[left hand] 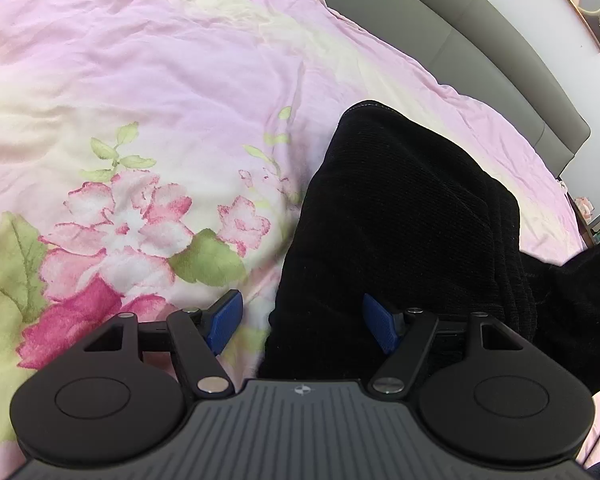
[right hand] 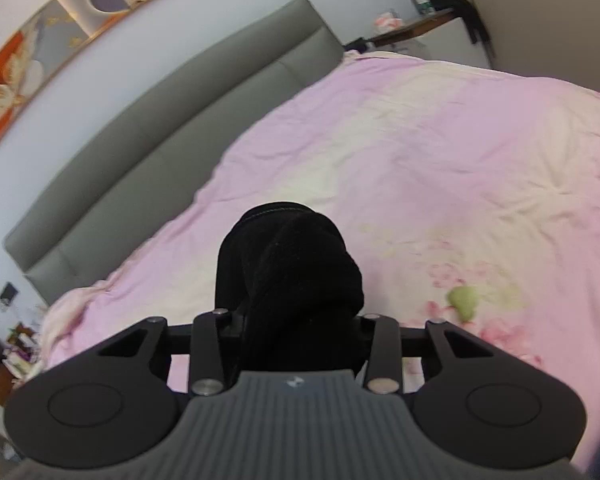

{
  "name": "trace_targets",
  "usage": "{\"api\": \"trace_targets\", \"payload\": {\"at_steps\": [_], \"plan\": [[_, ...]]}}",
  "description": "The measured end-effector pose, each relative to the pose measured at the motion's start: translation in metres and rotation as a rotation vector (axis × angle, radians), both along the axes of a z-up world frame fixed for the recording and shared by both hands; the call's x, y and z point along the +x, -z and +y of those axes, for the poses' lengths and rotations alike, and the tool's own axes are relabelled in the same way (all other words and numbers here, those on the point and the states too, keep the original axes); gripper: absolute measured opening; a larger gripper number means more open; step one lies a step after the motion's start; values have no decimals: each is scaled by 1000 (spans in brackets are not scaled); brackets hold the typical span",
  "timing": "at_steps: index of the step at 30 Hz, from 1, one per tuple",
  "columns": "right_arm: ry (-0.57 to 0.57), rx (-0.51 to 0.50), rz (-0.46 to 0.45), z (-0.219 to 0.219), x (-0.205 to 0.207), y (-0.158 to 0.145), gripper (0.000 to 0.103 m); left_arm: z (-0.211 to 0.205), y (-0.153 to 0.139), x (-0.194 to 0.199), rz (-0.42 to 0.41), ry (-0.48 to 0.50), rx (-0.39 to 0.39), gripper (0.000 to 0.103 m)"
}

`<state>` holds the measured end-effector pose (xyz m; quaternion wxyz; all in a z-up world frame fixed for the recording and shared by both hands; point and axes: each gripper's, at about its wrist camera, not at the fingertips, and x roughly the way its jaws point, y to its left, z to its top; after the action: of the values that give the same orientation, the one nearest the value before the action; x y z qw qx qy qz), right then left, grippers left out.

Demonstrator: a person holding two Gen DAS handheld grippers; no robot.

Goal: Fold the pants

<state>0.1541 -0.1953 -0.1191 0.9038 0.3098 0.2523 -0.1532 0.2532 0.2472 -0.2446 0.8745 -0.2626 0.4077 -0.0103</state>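
Note:
Black ribbed pants (left hand: 400, 240) lie bunched on the pink floral bedcover (left hand: 160, 100), running from the centre to the right edge of the left wrist view. My left gripper (left hand: 304, 324) is open, its blue pads (left hand: 226, 322) apart; the pants' near left edge lies between them, not pinched. In the right wrist view the pants (right hand: 288, 276) hang as a dark bundle between the fingers of my right gripper (right hand: 296, 332), which is shut on the fabric and holds it above the bed; its pads are hidden by the cloth.
A grey padded headboard (right hand: 160, 152) runs along the far side of the bed. A nightstand (right hand: 412, 24) with small items stands beyond the bed's far corner. A framed picture (right hand: 60, 32) hangs on the wall.

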Motion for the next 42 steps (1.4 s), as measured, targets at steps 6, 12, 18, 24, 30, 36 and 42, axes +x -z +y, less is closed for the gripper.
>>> {"api": "trace_targets", "payload": {"at_steps": [6, 12, 18, 24, 30, 36, 42], "plan": [[-146, -313, -112, 83, -6, -10, 34, 2, 3, 0, -4, -2, -9, 81], [-516, -707, -314, 237, -38, -21, 34, 4, 3, 0, 0, -7, -22, 82], [-774, -1057, -260, 336, -52, 46, 35, 18, -2, -2, 24, -4, -65, 79], [-838, -1112, -235, 347, -51, 68, 42, 59, -18, -17, 61, -112, -23, 74], [-1008, -1290, -274, 355, -84, 83, 69, 79, -40, -29, -2, -158, -64, 78], [-1205, -1112, -276, 306, -118, 45, 64, 56, -65, -27, -115, -43, -117, 90], [-1145, -789, -180, 215, -70, -22, 65, 17, -66, -17, -139, 98, -173, 93]]}}
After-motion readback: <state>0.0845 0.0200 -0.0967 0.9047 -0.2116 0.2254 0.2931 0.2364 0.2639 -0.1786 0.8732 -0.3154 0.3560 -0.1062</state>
